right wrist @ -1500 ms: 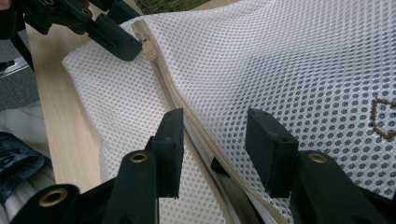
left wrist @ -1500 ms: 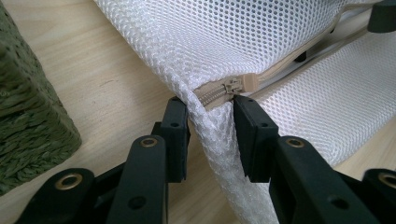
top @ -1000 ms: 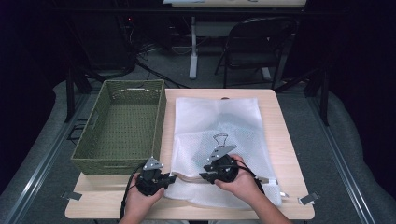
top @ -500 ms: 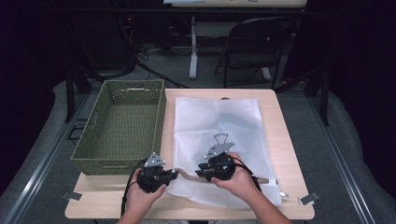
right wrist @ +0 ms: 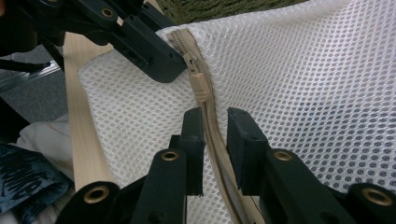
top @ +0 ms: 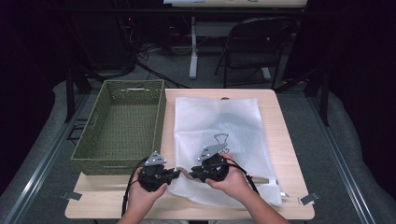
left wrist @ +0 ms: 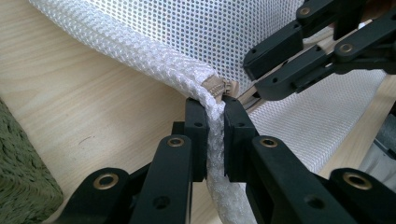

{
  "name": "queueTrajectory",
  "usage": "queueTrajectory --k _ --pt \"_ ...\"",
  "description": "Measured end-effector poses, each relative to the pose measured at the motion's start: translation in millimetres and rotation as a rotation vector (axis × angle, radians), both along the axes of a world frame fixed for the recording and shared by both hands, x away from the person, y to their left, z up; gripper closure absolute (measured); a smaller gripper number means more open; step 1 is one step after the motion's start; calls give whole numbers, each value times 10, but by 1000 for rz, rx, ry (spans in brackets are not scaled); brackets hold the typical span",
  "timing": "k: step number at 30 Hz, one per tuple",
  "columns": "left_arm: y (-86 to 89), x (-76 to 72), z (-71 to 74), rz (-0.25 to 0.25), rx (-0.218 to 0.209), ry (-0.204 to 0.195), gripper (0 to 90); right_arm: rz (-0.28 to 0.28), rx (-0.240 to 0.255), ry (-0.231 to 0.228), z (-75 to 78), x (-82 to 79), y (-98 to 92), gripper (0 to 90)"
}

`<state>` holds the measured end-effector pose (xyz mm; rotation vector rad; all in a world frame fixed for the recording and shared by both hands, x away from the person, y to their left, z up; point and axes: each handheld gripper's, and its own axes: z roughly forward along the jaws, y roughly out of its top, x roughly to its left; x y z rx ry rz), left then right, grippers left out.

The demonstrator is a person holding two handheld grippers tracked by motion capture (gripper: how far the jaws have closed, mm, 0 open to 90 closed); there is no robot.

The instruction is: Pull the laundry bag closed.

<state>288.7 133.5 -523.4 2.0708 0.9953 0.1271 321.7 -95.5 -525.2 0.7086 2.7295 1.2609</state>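
Both fingers (left wrist: 196,116) pinch mesh bag (left wrist: 187,28) corner; zipper (right wrist: 198,84) between right fingers (right wrist: 240,126).

Right gripper (right wrist: 215,116) narrower around zipper (right wrist: 212,126)

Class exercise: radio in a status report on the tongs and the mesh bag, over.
Left tongs shut on mesh bag corner by the zipper. Right tongs have just been closing, straddling the zipper below its pull, not yet pinching. Green basket alongside; nothing blocking.

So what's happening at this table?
A person works on a white mesh bag with two hand-held grippers. The left gripper pinches the bag's corner beside the zipper end. The right gripper has just been closing its jaws around the beige zipper, not yet gripping. A green basket sits alongside.
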Motion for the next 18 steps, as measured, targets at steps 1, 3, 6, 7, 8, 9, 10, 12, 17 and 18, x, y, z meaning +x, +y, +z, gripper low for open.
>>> queueTrajectory --k 1,3,6,7,8,9,10,12,17,18 --pt "-1 1 -2 -1 -1 0 828 2 2 2 -9 4 10 768" --pt "-1 3 -4 -3 -1 -2 829 8 9 8 -23 14 33 760" --pt "-5 6 -12 -5 -3 -7 829 12 13 11 -37 21 61 756" --pt "-9 5 -14 -3 -5 -7 829 11 15 11 -41 23 67 756" --pt "-6 7 -13 -8 2 -7 830 12 14 11 -45 27 74 755" --pt "-8 8 -15 -7 1 -6 830 11 16 13 -48 29 79 754" --pt "-8 10 -16 -8 1 -6 830 13 18 14 -51 34 84 752" --pt "-10 11 -16 -9 1 -6 830 20 26 19 -56 40 89 750" --pt "-17 7 -22 -16 2 -6 830 31 28 25 -79 45 105 749" --pt "-18 7 -23 -16 3 -6 830 32 28 26 -86 42 110 756"
